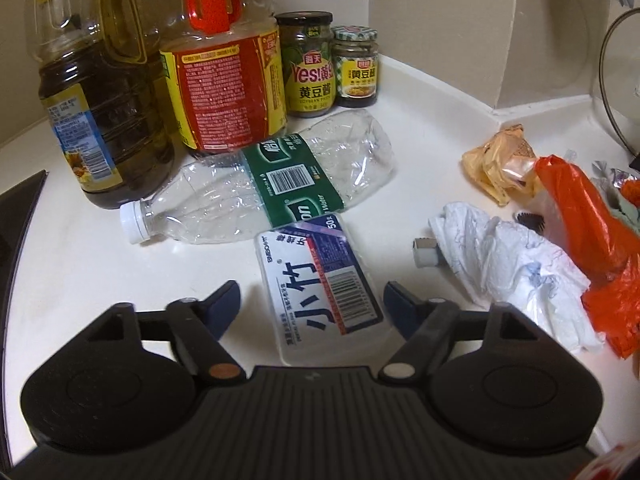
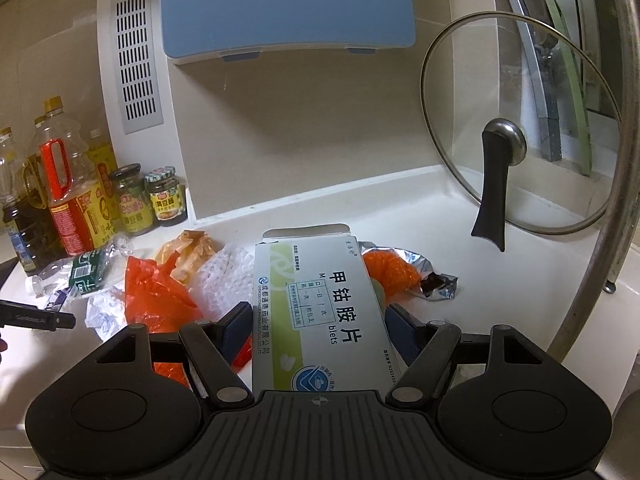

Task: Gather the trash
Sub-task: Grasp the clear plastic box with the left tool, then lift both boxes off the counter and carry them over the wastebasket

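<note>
A clear plastic floss-pick box (image 1: 320,292) with a blue and white label lies on the white counter (image 1: 100,280). My left gripper (image 1: 314,306) is open around it, and a gap shows at the left pad. Behind the box lies a crushed water bottle (image 1: 256,196). To the right are crumpled tissue (image 1: 512,272), an orange plastic bag (image 1: 580,216) and a yellow wrapper (image 1: 496,168). My right gripper (image 2: 320,330) is shut on a white and green medicine box (image 2: 320,304), held above an orange bag (image 2: 156,292), white foam netting (image 2: 224,280) and a foil wrapper (image 2: 404,272).
Two oil bottles (image 1: 100,112) (image 1: 228,80) and two sauce jars (image 1: 308,68) stand at the back left against the wall. A black hob edge (image 1: 20,216) is at the left. A glass pot lid (image 2: 512,132) leans at the right, under a blue wall unit (image 2: 284,12).
</note>
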### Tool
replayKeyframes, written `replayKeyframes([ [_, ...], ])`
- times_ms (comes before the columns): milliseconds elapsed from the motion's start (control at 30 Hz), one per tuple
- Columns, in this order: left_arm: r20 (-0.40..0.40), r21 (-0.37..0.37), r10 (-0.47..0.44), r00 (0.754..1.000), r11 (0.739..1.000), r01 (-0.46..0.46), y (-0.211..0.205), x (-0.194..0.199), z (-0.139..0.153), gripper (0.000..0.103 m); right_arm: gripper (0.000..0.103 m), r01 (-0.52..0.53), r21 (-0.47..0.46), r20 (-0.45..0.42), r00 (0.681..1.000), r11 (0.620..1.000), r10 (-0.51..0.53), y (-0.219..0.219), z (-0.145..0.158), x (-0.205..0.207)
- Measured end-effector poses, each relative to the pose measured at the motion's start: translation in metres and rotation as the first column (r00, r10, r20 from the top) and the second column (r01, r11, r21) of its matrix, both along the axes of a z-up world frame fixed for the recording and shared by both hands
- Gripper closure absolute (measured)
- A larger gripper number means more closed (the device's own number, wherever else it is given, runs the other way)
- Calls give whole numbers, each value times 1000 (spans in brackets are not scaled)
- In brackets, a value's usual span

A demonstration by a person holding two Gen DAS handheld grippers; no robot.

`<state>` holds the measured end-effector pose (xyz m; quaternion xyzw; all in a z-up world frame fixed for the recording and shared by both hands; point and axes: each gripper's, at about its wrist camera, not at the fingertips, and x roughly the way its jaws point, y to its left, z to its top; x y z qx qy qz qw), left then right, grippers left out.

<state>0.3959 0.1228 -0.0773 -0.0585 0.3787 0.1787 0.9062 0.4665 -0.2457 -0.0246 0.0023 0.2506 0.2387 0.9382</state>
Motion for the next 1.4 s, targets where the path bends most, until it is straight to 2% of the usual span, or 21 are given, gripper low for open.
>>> replayKeyframes([
  [67, 1, -2, -11, 1000, 1000, 11, 1, -1, 0, 46, 31, 4, 1, -5, 1000, 1000, -4, 0, 0, -3],
  [467, 51, -2, -108, 993, 994, 108, 11, -41, 16, 47, 31, 23, 14, 3, 1000, 1000, -24, 9, 5, -35],
  [833, 115, -31, -240, 964, 969, 245, 15, -107, 44, 47, 31, 54, 36, 36, 998, 998, -55, 32, 20, -100],
  [1133, 162, -55, -400, 902, 909, 412, 4, -166, 55, 47, 31, 84, 64, 60, 994, 994, -88, 57, 35, -177],
  [1400, 142, -89, -510, 848, 847, 525, -14, -205, 42, 47, 31, 99, 89, -7, 995, 991, -98, 71, 24, -241],
])
